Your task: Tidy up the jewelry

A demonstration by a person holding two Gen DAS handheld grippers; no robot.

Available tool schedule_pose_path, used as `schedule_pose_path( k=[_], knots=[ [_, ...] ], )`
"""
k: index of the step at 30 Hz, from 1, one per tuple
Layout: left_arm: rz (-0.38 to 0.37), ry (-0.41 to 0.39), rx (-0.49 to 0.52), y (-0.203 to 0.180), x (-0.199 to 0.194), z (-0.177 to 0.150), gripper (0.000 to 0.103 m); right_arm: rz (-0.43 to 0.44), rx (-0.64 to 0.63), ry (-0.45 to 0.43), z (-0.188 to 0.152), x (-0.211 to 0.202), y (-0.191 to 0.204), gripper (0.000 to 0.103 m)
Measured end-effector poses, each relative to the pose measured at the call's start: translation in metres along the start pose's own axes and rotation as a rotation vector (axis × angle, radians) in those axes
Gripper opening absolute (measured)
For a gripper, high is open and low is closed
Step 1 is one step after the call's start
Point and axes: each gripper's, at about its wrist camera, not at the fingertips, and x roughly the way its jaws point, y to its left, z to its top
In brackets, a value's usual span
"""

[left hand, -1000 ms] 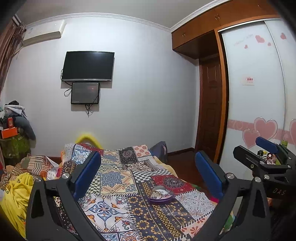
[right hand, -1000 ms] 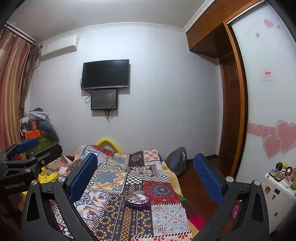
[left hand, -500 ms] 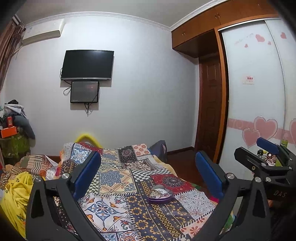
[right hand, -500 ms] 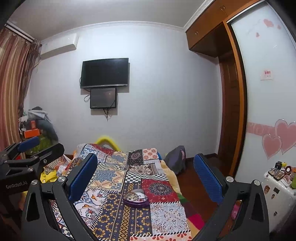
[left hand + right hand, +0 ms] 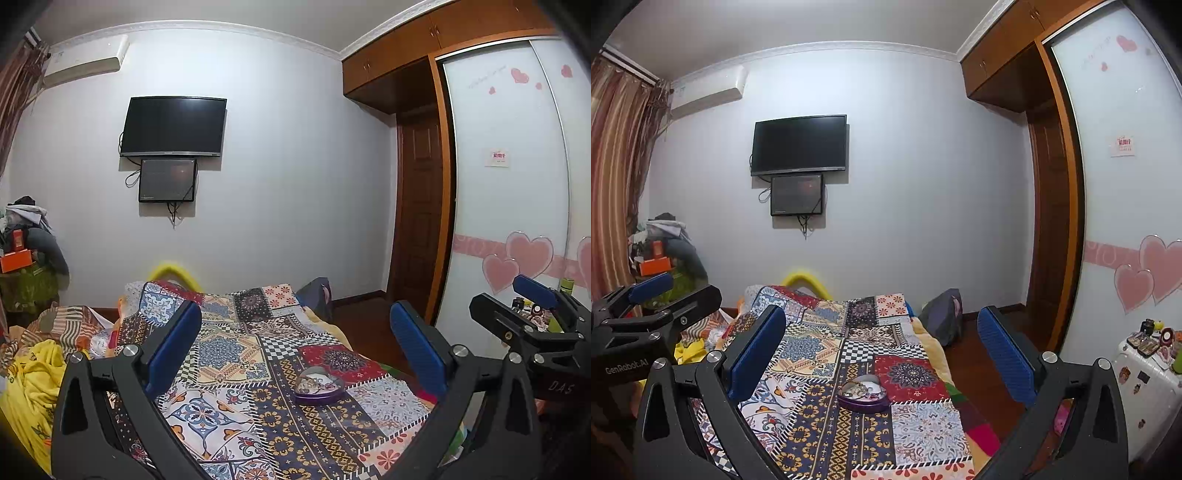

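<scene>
A purple heart-shaped jewelry box (image 5: 319, 386) with jewelry inside sits open on the patchwork bedspread (image 5: 229, 369); it also shows in the right wrist view (image 5: 863, 393). My left gripper (image 5: 295, 350) is open and empty, held above the bed and well short of the box. My right gripper (image 5: 881, 350) is open and empty, also above the bed and short of the box. Each gripper shows at the edge of the other's view: the right one (image 5: 532, 314), the left one (image 5: 653, 299).
Yellow clothes (image 5: 33, 380) and striped fabric lie left of the bed. A dark bag (image 5: 942, 317) leans at the bed's far right corner. A white cabinet with small items (image 5: 1148, 354) stands right, by the wardrobe door (image 5: 1126, 184). A TV (image 5: 173, 127) hangs on the far wall.
Both grippers have tilted slightly, so the box and bed sit a little lower in view. Both stay open and empty.
</scene>
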Motion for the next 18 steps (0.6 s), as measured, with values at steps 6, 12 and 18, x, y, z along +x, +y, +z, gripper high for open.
schedule_pose_path(
  k=[6,12,18],
  knots=[
    [-0.006,0.003,-0.004,0.0004,0.0019,0.0014,0.103,0.003,0.001,0.002,0.0004,0.0001,0.0014,0.103],
    [-0.016,0.005,-0.007,0.0001,0.0020,0.0009,0.103,-0.001,0.007,0.003,-0.0008,0.0001,-0.0002,0.103],
    [-0.026,0.011,-0.012,0.0000,0.0032,0.0007,0.103,-0.005,0.014,0.004,-0.0019,-0.0003,-0.0023,0.103]
  ],
)
